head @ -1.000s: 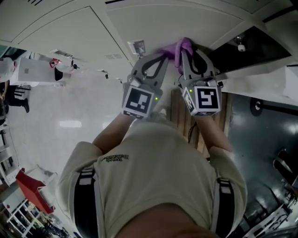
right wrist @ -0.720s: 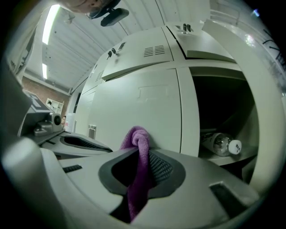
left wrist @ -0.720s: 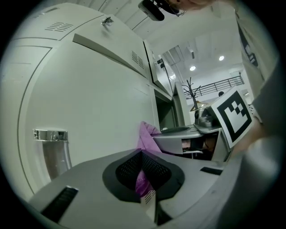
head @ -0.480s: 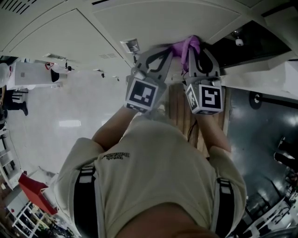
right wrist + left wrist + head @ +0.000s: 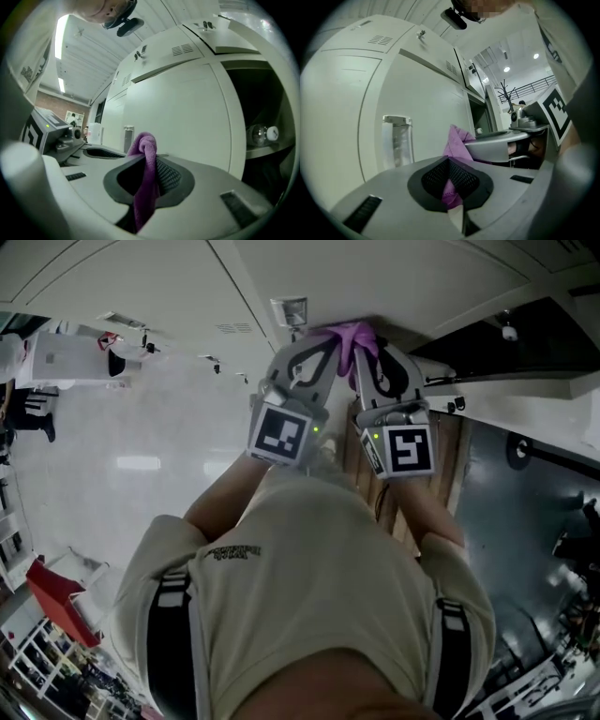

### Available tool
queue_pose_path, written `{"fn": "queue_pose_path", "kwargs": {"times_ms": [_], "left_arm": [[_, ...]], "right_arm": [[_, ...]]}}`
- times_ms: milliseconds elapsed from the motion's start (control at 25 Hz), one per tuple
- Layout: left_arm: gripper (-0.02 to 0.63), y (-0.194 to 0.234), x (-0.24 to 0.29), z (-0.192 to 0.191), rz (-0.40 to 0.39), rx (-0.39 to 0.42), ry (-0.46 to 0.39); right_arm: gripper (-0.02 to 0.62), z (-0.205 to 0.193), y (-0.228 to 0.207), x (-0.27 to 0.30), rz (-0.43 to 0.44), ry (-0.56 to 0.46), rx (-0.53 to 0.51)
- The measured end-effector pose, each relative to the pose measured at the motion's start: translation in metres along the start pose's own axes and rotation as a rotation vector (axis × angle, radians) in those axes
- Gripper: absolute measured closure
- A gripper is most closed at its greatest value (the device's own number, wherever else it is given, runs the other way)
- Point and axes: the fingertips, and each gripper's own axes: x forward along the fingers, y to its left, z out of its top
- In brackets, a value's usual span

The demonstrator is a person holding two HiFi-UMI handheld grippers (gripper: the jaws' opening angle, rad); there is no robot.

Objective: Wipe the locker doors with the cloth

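Both grippers hold one purple cloth (image 5: 348,335) against a white locker door (image 5: 394,282). In the head view my left gripper (image 5: 325,343) and right gripper (image 5: 363,351) stand side by side, tips nearly touching. The left gripper view shows the left gripper (image 5: 451,187) shut on the cloth (image 5: 457,142), which bunches up beyond the jaws toward the door (image 5: 426,108). My right gripper (image 5: 145,180) is shut on a fold of the cloth (image 5: 144,154) that hangs down through the jaws in front of the door (image 5: 187,117).
A small clear label holder (image 5: 290,311) is fixed on the door just left of the cloth. To the right a locker compartment (image 5: 262,112) stands open with a bottle (image 5: 259,134) on its shelf. More shut locker doors (image 5: 112,277) run off to the left.
Both grippers and the cloth have slid left along the door, closer to the label holder. Both stay shut on the cloth.
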Motion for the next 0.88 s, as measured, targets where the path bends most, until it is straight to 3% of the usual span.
{"fn": "queue_pose_path", "kwargs": {"times_ms": [400, 880], "left_arm": [[0.606, 0.025, -0.041, -0.038, 0.129, -0.009, -0.056], [0.606, 0.027, -0.036, -0.059, 0.137, 0.034, -0.078]], "right_arm": [[0.548, -0.035, 0.050, 0.030, 0.125, -0.006, -0.035], [0.548, -0.075, 0.044, 0.053, 0.106, 0.010, -0.070]]}}
